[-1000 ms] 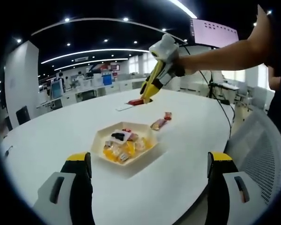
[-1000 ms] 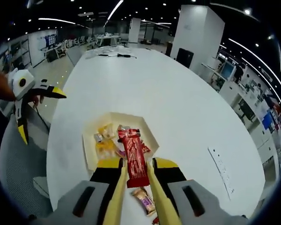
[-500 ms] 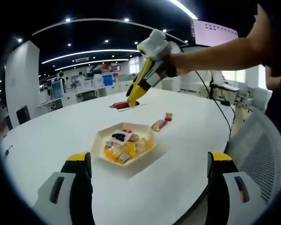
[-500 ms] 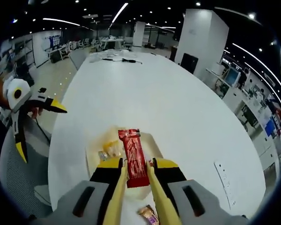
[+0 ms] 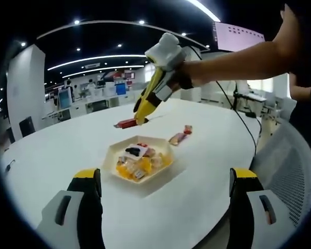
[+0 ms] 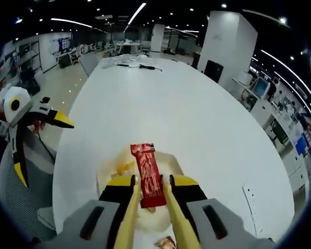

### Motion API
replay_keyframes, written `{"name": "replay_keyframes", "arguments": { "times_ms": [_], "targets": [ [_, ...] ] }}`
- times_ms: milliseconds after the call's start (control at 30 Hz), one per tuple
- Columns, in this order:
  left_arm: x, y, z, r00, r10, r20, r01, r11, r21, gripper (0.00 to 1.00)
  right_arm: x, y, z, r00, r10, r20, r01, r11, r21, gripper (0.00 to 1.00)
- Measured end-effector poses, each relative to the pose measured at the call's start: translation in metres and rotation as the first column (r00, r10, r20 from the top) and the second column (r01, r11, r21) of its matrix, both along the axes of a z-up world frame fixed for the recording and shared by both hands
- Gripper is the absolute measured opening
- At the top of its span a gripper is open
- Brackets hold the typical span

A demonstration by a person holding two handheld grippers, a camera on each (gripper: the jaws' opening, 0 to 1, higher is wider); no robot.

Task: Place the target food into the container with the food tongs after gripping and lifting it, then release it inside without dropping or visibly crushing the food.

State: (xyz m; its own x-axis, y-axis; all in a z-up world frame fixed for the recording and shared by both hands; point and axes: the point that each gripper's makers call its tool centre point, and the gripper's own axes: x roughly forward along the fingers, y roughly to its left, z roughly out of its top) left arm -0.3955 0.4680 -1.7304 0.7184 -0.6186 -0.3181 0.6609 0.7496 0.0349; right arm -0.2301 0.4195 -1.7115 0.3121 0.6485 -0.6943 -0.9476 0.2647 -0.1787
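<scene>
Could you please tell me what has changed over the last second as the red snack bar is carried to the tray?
The right claw, shut on the red snack bar, has carried it across over the hexagonal tray. The left claw stayed open and idle; the wrapped snacks remain on the table.

The left gripper view looks low across the table [image 5: 207,171]; the right gripper view looks down near the tray [image 6: 106,168], which both views share.

container [image 6: 111,168] largely hidden behind right gripper [image 6: 150,188] — its wrappers [image 5: 139,161] too small to read
</scene>
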Motion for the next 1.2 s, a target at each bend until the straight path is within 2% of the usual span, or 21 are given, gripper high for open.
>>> {"name": "replay_keyframes", "arguments": {
  "times_ms": [200,600,733,1000,1200],
  "targets": [
    [0.000,0.000,-0.001,1.000,0.000,-0.005,0.000,1.000,0.002,0.99,-0.003,0.001,-0.002,1.000,0.012,-0.019,-0.011,1.000,0.012,0.27],
    [0.001,-0.001,-0.002,1.000,-0.003,-0.008,0.003,1.000,0.006,0.99,0.002,-0.012,0.005,1.000,0.003,-0.009,-0.003,1.000,0.021,0.28],
    [0.001,-0.001,-0.002,1.000,-0.005,-0.010,0.005,1.000,0.007,0.99,0.005,-0.021,0.011,1.000,-0.005,0.014,0.005,1.000,0.024,0.28],
    [-0.001,-0.004,-0.004,1.000,-0.017,-0.016,0.017,1.000,0.011,0.99,0.003,-0.051,0.020,1.000,-0.005,0.019,0.005,0.999,0.036,0.29],
    [-0.002,-0.006,-0.006,0.999,-0.031,-0.025,0.031,0.999,0.020,0.99,0.006,-0.084,0.023,0.999,-0.030,0.023,0.029,0.999,0.038,0.29]
  ]
}}
